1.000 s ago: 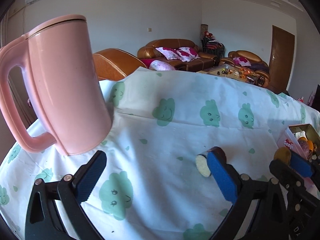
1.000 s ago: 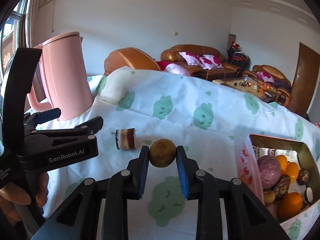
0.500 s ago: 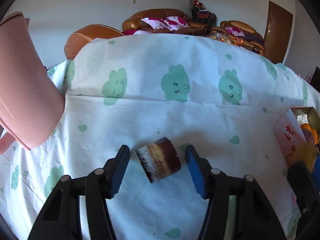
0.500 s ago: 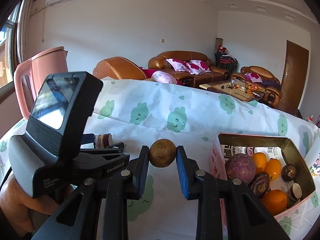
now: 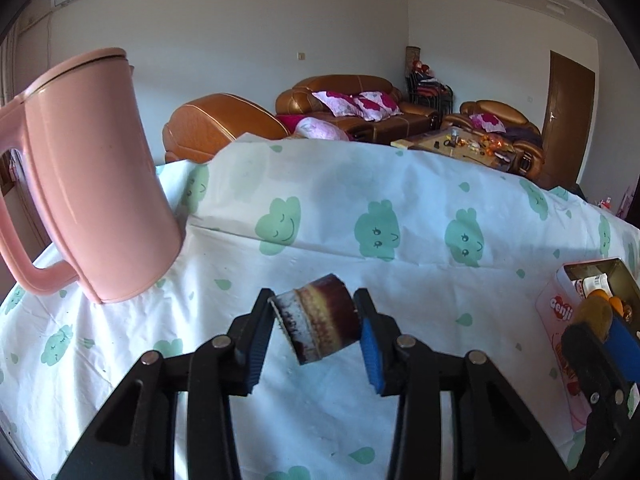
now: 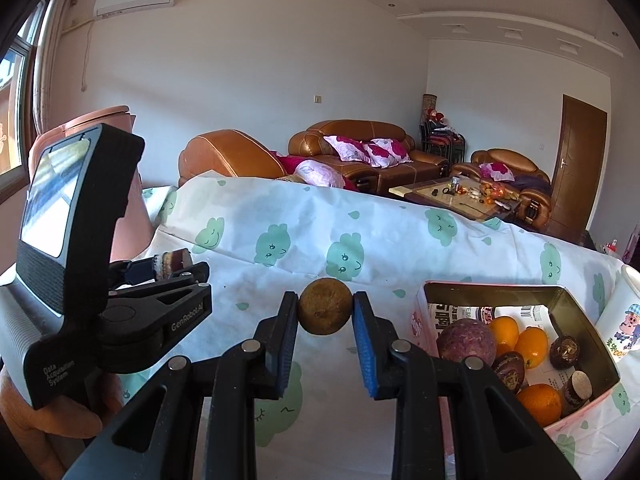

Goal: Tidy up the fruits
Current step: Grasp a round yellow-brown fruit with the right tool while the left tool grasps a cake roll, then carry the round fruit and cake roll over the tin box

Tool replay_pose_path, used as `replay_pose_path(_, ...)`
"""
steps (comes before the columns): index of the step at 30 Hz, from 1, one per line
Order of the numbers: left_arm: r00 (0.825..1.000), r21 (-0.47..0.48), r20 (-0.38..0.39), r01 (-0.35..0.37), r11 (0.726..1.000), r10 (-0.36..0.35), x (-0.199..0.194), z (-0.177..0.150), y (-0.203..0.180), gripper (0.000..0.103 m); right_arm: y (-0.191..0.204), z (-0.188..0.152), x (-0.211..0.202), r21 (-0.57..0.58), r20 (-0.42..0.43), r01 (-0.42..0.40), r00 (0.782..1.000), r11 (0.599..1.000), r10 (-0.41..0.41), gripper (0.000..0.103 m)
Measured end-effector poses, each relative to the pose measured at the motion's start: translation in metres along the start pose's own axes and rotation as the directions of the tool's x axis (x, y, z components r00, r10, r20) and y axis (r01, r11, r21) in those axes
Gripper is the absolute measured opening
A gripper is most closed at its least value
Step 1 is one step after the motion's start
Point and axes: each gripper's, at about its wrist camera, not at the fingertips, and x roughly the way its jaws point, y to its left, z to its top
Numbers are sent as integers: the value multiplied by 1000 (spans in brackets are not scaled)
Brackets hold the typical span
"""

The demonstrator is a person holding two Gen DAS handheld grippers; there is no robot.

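Left gripper [image 5: 316,330] now closing on the sugarcane chunk [image 5: 320,320], right gripper [image 6: 325,334] clamps a brown fruit [image 6: 325,312]—squeeze squarely before heading boxward [image 6: 576,308].

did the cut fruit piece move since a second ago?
Yes. The cut fruit piece is off the tablecloth, lifted between the closing left tool, no longer lying beside it.

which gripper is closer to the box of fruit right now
Right. The right gripper, shut on a brown fruit, is just beside the box. The left gripper, closing around a cut piece, is farther off.
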Motion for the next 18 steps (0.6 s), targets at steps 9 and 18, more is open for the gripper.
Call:
replay_pose_path(9, 998, 10, 64, -29, 1000, 28, -19, -12, -1, 42, 3, -2, -10, -27, 28, 6, 1000, 1000, -6, 30)
replay_pose_path(18, 998, 28, 61, -6, 1000, 4, -36, -27, -18, 42, -13, -9, -23, -4, 21, 12, 1000, 1000, -12, 30)
